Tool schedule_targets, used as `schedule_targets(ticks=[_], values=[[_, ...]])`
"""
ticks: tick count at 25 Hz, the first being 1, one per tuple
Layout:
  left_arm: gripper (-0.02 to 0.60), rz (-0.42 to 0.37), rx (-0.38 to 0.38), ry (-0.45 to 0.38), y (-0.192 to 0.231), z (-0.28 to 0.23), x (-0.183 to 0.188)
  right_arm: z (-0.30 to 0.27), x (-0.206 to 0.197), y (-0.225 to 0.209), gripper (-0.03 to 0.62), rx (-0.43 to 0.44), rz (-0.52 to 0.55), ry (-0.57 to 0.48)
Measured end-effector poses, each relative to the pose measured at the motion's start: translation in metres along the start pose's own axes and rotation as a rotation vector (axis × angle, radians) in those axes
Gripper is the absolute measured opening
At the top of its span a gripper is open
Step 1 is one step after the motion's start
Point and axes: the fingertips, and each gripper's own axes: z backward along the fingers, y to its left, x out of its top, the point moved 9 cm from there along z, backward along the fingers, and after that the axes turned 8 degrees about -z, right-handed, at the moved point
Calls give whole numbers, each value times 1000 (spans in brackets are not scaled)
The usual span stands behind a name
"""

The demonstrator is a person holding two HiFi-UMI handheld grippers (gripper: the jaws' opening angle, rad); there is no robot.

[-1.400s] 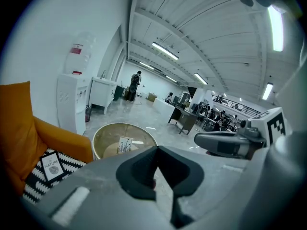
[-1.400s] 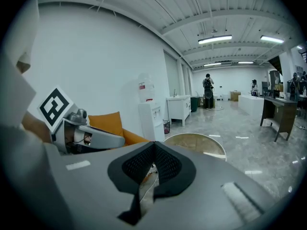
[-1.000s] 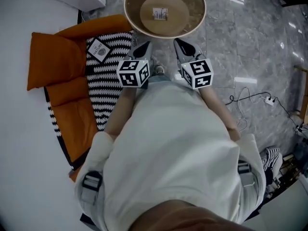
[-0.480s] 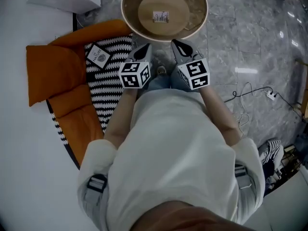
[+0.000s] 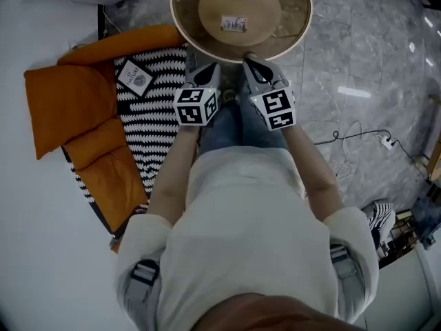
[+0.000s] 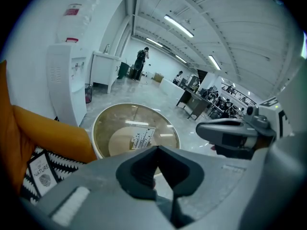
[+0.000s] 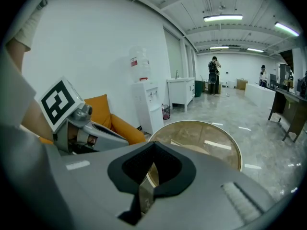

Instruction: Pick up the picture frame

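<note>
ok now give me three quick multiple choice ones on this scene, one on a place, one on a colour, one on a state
1. Where is the round glass-topped table?
A) just beyond both grippers' tips
B) on the armchair
C) behind the person

2. What colour are the plain armchair cushions?
A) blue
B) orange
C) green

3. How do the left gripper and right gripper stand?
A) both wide open
B) left holds a card
C) both shut, empty

Answers:
1 A, the head view shows it right ahead of the tips.
2 B, they are orange beside the black-and-white striped cushion.
3 C, each gripper view shows its pads together with nothing between.
</note>
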Motion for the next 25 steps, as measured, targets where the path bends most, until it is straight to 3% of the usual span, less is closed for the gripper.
schedule_targets(ticks=[7,18,25], values=[[0,11,33,49,22,-57,-5,-51,-15,-51,2,5,-23,72],[18,-60,73,140,55,-155,-26,-125,-64,-111,3,15,-51,195],[136,-116,63,197,76,-201,-38,-170,-91,-131,138,28,-55,274]])
